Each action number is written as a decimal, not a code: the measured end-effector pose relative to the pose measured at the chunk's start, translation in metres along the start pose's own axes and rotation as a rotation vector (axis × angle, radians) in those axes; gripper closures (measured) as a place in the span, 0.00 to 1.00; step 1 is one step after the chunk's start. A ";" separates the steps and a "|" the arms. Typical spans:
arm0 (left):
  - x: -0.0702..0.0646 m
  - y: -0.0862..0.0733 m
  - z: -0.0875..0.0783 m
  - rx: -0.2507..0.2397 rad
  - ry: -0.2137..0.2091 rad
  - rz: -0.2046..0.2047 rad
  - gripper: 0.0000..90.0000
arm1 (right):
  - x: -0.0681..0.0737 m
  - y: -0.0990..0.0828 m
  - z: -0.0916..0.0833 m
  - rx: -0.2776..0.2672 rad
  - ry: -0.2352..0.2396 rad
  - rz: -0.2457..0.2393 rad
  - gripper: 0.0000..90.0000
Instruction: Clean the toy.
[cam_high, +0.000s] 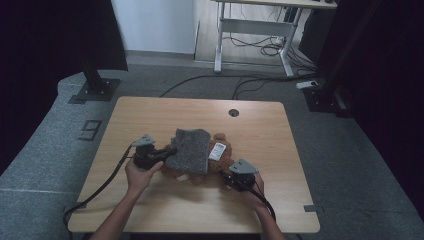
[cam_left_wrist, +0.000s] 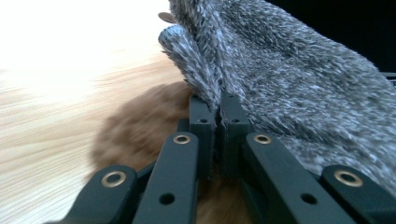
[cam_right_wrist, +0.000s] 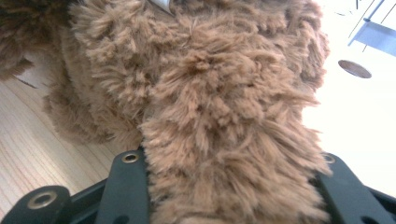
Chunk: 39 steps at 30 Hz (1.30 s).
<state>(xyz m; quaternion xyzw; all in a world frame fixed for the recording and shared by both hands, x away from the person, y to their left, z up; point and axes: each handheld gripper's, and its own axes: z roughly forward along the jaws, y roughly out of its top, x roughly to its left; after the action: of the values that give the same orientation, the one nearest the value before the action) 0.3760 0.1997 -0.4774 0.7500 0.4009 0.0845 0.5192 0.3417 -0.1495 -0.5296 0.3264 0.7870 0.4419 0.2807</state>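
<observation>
A brown plush toy lies mid-table with a grey knitted cloth draped over it and a white tag beside the cloth. My left gripper is shut on the cloth's left edge; in the left gripper view its jaws pinch a fold of the grey knit above brown fur. My right gripper is at the toy's near right side. In the right gripper view the brown plush sits squeezed between both jaws.
The wooden table has a round cable hole near its far edge. Bare wood lies all round the toy. A desk frame and cables stand on the floor beyond.
</observation>
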 end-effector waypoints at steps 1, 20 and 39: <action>0.002 -0.001 -0.005 -0.006 0.012 -0.001 0.96 | 0.000 0.000 0.000 0.000 0.000 0.001 0.60; 0.017 0.001 -0.031 -0.009 0.109 -0.018 0.96 | -0.003 0.000 0.000 -0.003 0.003 0.008 0.60; -0.024 0.003 0.032 0.083 -0.007 0.062 0.96 | -0.015 0.006 -0.022 -0.015 0.076 0.094 0.29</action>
<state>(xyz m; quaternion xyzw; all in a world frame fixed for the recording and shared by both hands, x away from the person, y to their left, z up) 0.3789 0.1594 -0.4823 0.7834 0.3789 0.0812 0.4860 0.3365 -0.1696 -0.5121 0.3438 0.7775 0.4727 0.2320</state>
